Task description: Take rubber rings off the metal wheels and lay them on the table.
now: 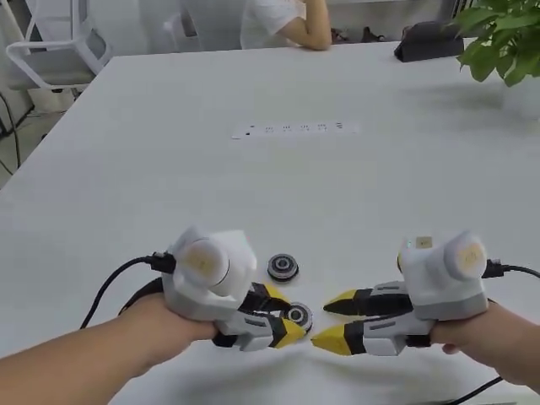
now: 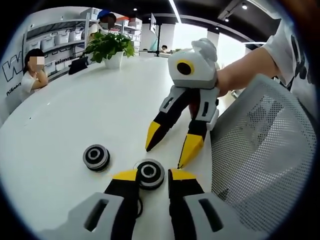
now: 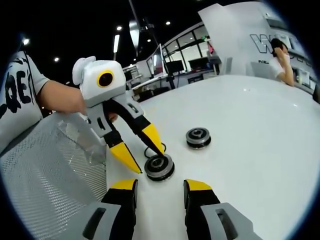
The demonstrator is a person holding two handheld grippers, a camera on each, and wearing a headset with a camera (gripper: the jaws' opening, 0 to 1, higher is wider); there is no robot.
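Note:
Two metal wheels with black rubber rims lie on the white table (image 1: pixel 169 169). One wheel (image 1: pixel 283 267) lies free. The other wheel (image 1: pixel 298 317) (image 2: pixel 149 173) (image 3: pixel 159 167) sits at the yellow tips of my left gripper (image 1: pixel 283 313) (image 2: pixel 154 176), whose jaws stand open on either side of it. A thin black rubber ring (image 2: pixel 139 206) (image 3: pixel 148 149) lies on the table between those jaws, behind the wheel. My right gripper (image 1: pixel 322 321) (image 3: pixel 159 186) faces the left one from the right. It is open and holds nothing, with its tips a short way from the wheel.
A white power strip (image 1: pixel 291 129) is set into the middle of the table. A potted plant (image 1: pixel 502 38) and a black bag (image 1: pixel 430 40) stand at the far right. A person (image 1: pixel 283 21) sits at the far end. A mesh chair (image 2: pixel 260 150) is close behind me.

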